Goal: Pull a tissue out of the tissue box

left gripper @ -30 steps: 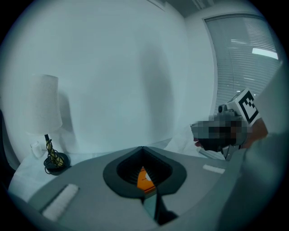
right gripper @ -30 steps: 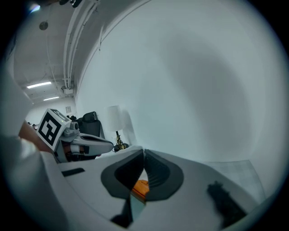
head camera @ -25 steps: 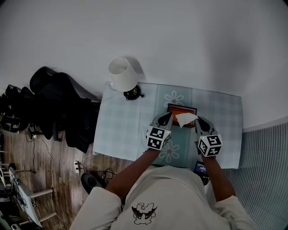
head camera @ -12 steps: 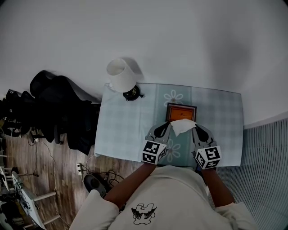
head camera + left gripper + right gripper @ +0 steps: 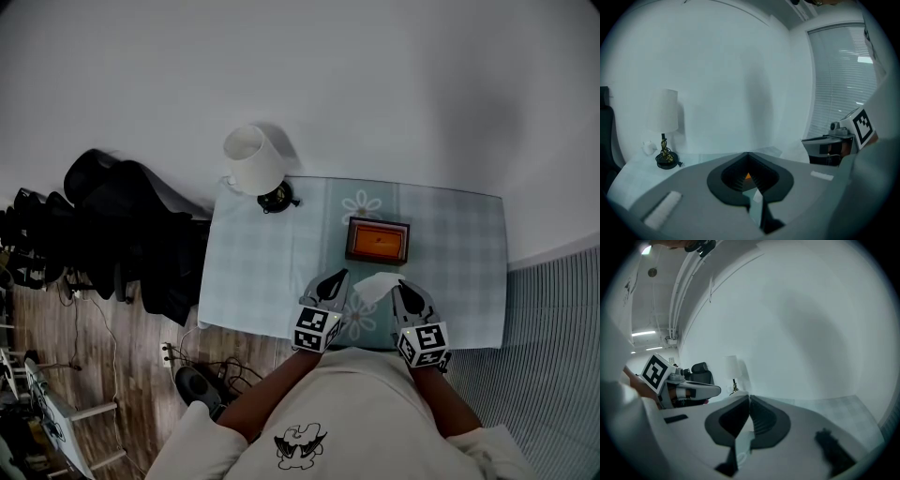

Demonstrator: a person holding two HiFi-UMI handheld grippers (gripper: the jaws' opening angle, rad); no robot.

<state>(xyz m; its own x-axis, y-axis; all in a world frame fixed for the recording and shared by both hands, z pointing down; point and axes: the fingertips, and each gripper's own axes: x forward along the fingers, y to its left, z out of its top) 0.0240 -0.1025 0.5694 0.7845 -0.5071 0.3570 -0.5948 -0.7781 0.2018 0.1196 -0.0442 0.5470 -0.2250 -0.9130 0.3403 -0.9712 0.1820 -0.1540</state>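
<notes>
The tissue [image 5: 375,286] is out of the box: a white crumple hanging over the near part of the table [image 5: 253,262], between the two grippers and well clear of the tissue box [image 5: 377,242]. The box sits behind it with its orange top showing, about mid-table, just right of centre.

The right gripper [image 5: 401,285] has it. In the right gripper view the jaws are pinched nearly together at the tips [image 5: 749,397], and a white strip of tissue [image 5: 743,442] runs down between them, curling at the bottom.

The left gripper [image 5: 340,276] sits just beside the tissue's left edge, a little apart from it in the head view. Its own view shows the jaw tips meeting [image 5: 748,154] with a small window below them, and through that window you catch the box's orange [image 5: 747,176]. A pale sliver sits lower in that gap — tissue or tablecloth, I can't tell.

Both grippers point away from the person, side by side near the table's front edge, marker cubes facing up.

Further out, a pale checked cloth with a flower print [image 5: 361,204] covers the table. A white-shaded lamp [image 5: 251,159] stands at the far left corner, touching nothing else. Off the table's left side there is a dark chair [image 5: 131,216], with cables [image 5: 202,375] on the wooden floor below it.
</notes>
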